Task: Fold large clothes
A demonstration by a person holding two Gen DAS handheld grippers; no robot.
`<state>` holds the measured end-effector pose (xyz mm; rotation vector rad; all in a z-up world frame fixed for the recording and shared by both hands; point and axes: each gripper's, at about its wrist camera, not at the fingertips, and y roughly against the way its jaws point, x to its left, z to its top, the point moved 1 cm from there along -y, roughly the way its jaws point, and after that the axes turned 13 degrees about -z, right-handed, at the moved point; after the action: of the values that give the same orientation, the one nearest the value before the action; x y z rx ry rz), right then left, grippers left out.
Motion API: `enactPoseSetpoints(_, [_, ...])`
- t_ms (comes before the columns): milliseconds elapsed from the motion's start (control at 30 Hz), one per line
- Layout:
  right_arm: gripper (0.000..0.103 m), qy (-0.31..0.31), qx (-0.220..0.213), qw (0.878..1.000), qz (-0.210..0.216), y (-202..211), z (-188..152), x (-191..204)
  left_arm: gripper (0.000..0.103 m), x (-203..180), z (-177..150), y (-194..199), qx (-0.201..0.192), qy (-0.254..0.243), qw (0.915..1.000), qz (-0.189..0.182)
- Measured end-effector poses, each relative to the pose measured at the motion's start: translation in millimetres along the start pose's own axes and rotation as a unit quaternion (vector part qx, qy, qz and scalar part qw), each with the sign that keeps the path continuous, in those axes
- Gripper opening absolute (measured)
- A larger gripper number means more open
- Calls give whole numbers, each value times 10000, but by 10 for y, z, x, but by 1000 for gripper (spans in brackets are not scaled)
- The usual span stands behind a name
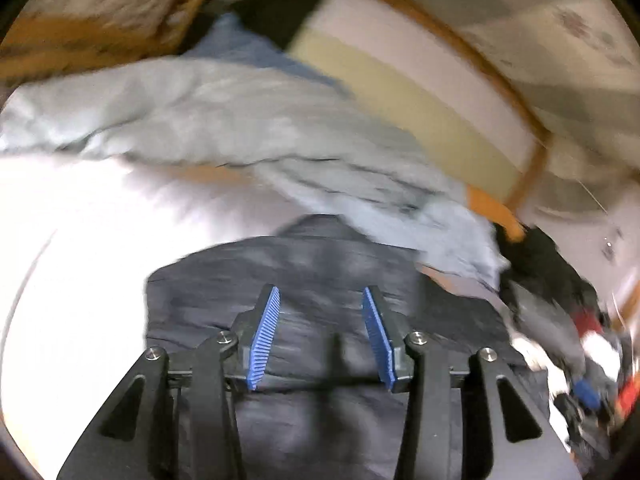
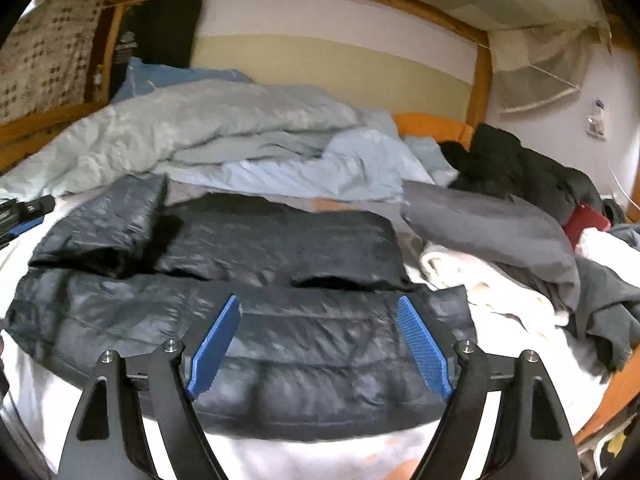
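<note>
only the right view shows the folded jacket (image 2: 248,280) whole; both tongs (image 1: 320,292) (image 2: 320,304) gape empty.

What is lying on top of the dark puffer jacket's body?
On the dark puffer jacket both sleeves lie folded across its upper part. Under it shows white bedding; what the jacket covers cannot be seen.

One dark puffer jacket, one duvet, a heap of other clothes

One dark puffer jacket (image 2: 256,320) lies mid-frame with two sleeves folded across it; one pale blue duvet (image 2: 208,128) sits bunched behind; one grey pillow (image 2: 492,232), one white garment (image 2: 480,284) and one black garment (image 2: 516,160) lie at right (the rest of that heap is too jumbled to count); two grippers, one per view.
</note>
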<state>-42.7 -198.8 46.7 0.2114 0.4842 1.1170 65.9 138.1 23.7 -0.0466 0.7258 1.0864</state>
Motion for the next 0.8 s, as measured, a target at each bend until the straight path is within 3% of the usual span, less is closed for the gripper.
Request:
enactPoseSetpoints(133, [83, 243, -65, 9992, 320, 73, -4, 258, 42, 497, 39, -60, 104, 819, 9956, 435])
enactPoseSetpoints(200, [83, 378, 52, 9973, 628, 55, 27, 404, 42, 619, -68, -152, 370, 1087, 9913, 636])
enactPoseSetpoints(267, [83, 387, 192, 9942, 984, 52, 96, 546, 42, 627, -156, -257, 617, 1104, 9904, 555])
enactPoseSetpoints(367, [83, 318, 34, 9931, 1124, 125, 201, 650, 42, 491, -220, -352, 724, 709, 9929, 618])
enactPoseSetpoints(533, [86, 461, -326, 9932, 1016, 231, 277, 829, 43, 198, -180, -362, 883, 385, 9951, -240])
enactPoseSetpoints(600, [86, 530, -106, 9902, 1285, 200, 269, 903, 37, 76, -175, -334, 867, 98, 9954, -397])
enactPoseSetpoints(667, [86, 608, 167, 9841, 1658, 157, 250, 949, 13, -11, -165, -313, 848, -33, 9937, -727])
enactPoseSetpoints(800, [86, 846, 88, 9853, 1480, 132, 255, 949, 9, -228, -142, -205, 694, -260, 9862, -1479])
